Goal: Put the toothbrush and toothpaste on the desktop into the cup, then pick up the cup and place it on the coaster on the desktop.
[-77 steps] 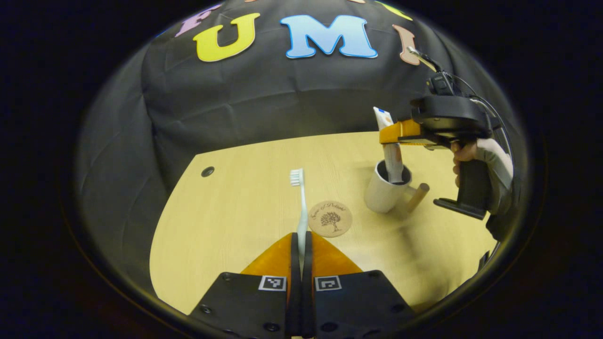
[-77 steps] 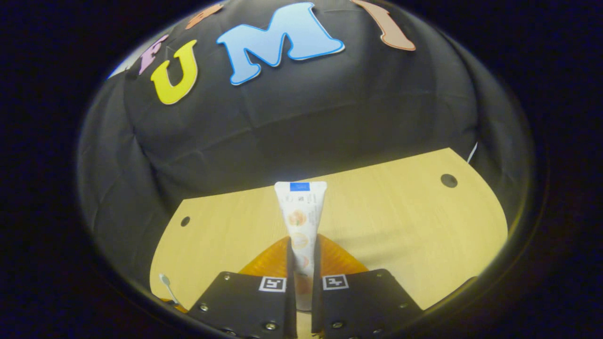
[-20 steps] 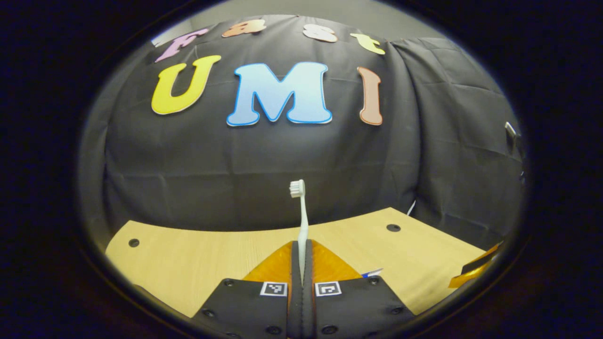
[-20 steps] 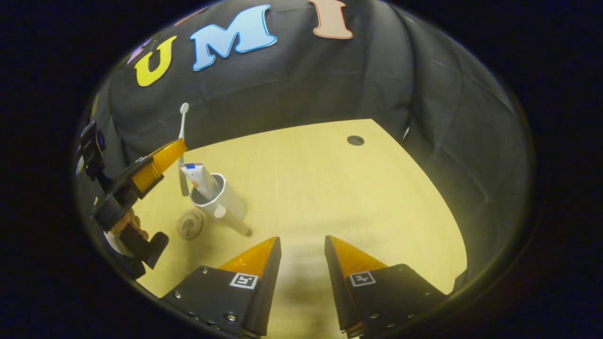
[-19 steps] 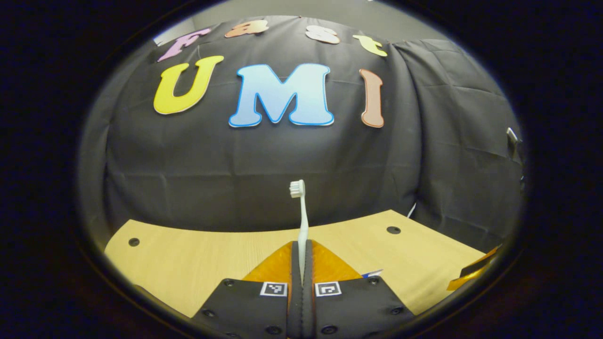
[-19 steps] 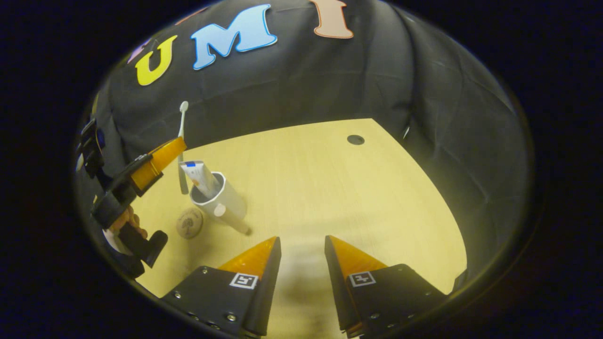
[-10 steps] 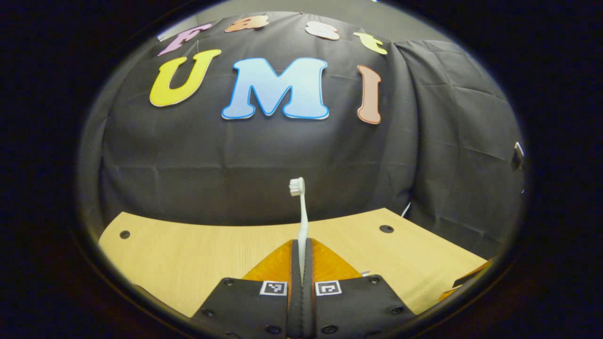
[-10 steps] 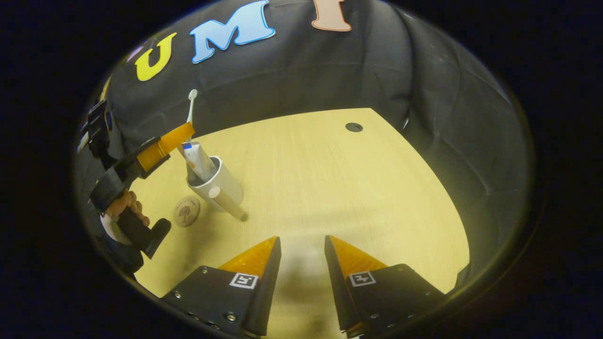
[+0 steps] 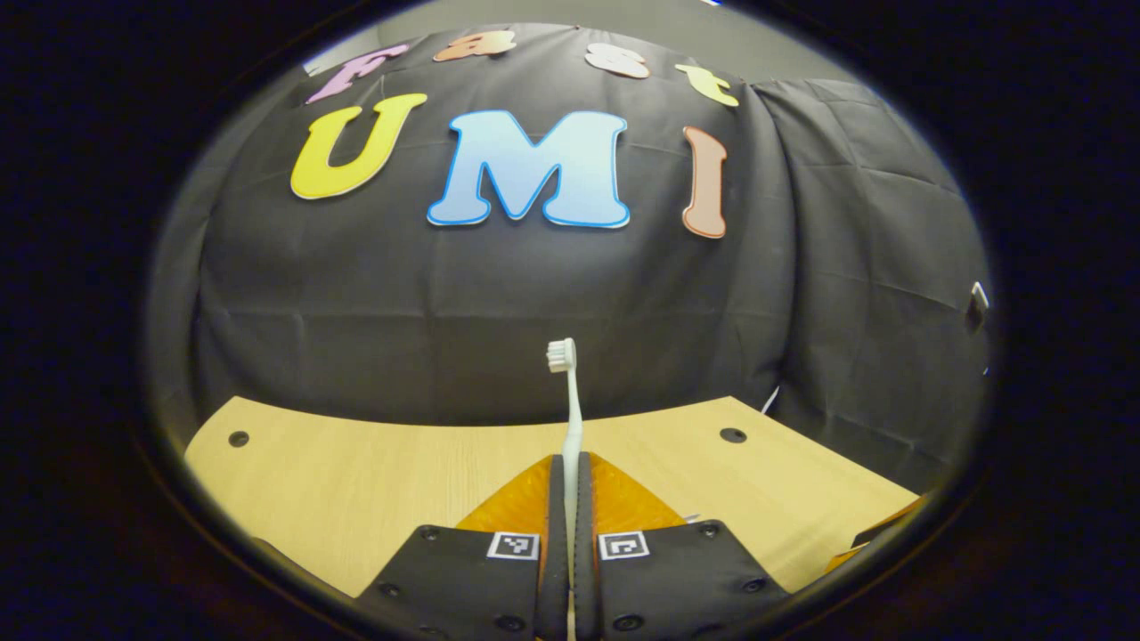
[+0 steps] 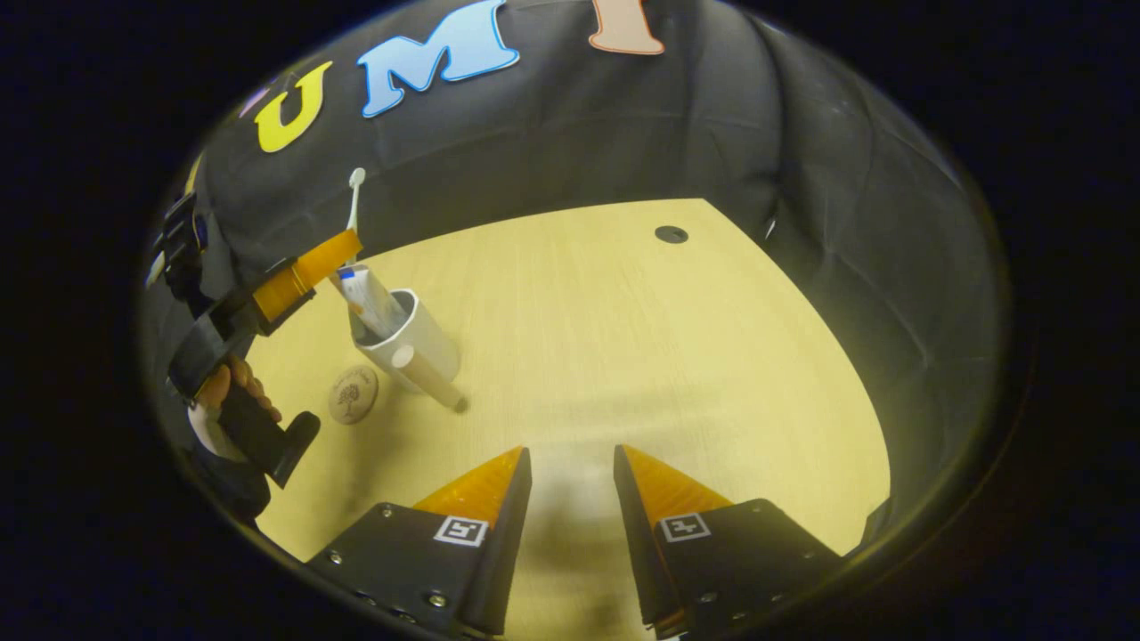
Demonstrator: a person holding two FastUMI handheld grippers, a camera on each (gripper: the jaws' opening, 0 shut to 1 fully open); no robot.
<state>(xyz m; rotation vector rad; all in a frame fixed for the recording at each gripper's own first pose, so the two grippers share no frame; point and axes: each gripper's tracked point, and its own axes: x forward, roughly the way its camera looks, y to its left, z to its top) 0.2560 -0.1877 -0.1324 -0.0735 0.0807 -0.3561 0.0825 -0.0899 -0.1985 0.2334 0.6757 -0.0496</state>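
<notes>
Since a second ago the toothbrush (image 10: pixel 354 198) has come over the cup (image 10: pixel 411 344), its handle dipping beside the toothpaste (image 10: pixel 367 298), clamped upright in the left gripper (image 10: pixel 343 247). Right gripper (image 10: pixel 570 463) hovers spread above the desk (image 10: pixel 641 338); coaster (image 10: pixel 353 394) lies nearby.

The left gripper view is being aimed nearly level, low over the bench (image 9: pixel 374 481), toward the cloth wall (image 9: pixel 534 294). The right gripper view is being angled down from higher and farther back. The bench (image 10: pixel 623 338) and wall (image 10: pixel 579 133) are being shared.
</notes>
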